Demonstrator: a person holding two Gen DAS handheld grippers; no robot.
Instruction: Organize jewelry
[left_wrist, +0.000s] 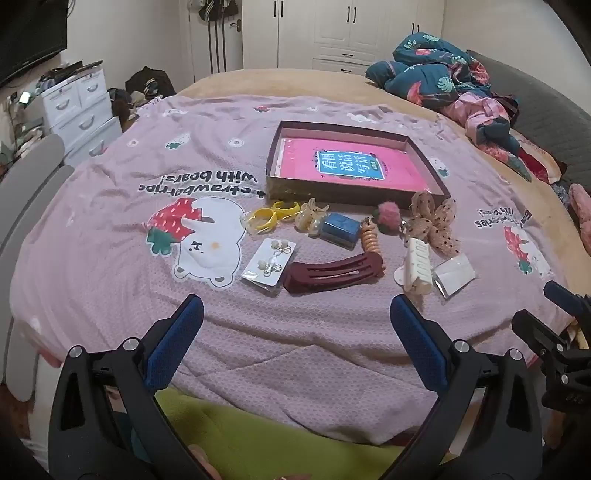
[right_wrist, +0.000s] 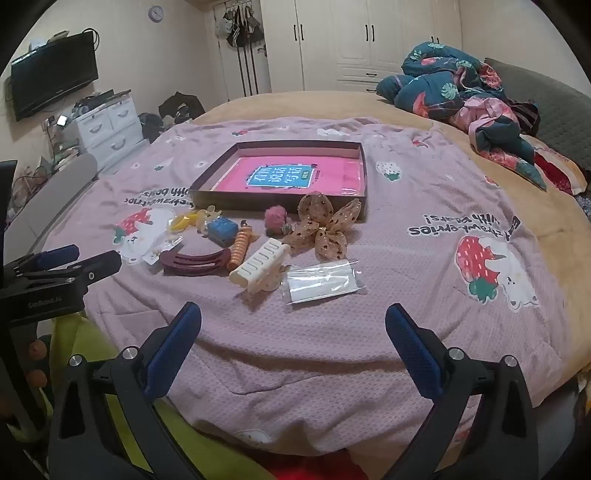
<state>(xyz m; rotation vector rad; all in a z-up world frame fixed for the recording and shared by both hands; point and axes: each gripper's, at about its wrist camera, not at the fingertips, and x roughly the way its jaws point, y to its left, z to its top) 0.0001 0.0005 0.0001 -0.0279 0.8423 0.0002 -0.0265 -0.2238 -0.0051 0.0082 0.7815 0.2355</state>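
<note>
A shallow dark box (left_wrist: 275, 162) (right_wrist: 365, 184) with a pink book inside lies on the pink bedspread. In front of it lie hair accessories: a maroon clip (left_wrist: 332, 275) (right_wrist: 194, 262), a cream claw clip (left_wrist: 415, 266) (right_wrist: 260, 264), an earring card (left_wrist: 269, 264), yellow bangles (left_wrist: 271, 214), a blue box (left_wrist: 340, 227) (right_wrist: 221, 228), an orange coil tie (left_wrist: 369, 238) (right_wrist: 240, 247), a pink pompom (left_wrist: 388, 216) (right_wrist: 275, 218), a dotted bow (left_wrist: 436, 218) (right_wrist: 325, 225) and a clear packet (left_wrist: 454, 275) (right_wrist: 321, 282). My left gripper (left_wrist: 295, 310) and right gripper (right_wrist: 293, 314) are open, empty, short of the items.
A crumpled floral quilt (right_wrist: 454, 88) lies at the back right of the bed. White drawers (right_wrist: 107, 125) and a wall TV (right_wrist: 51, 74) stand at the left. A green cloth (left_wrist: 258, 443) lies at the near edge. The right gripper's body (left_wrist: 554, 343) shows at the left view's right edge.
</note>
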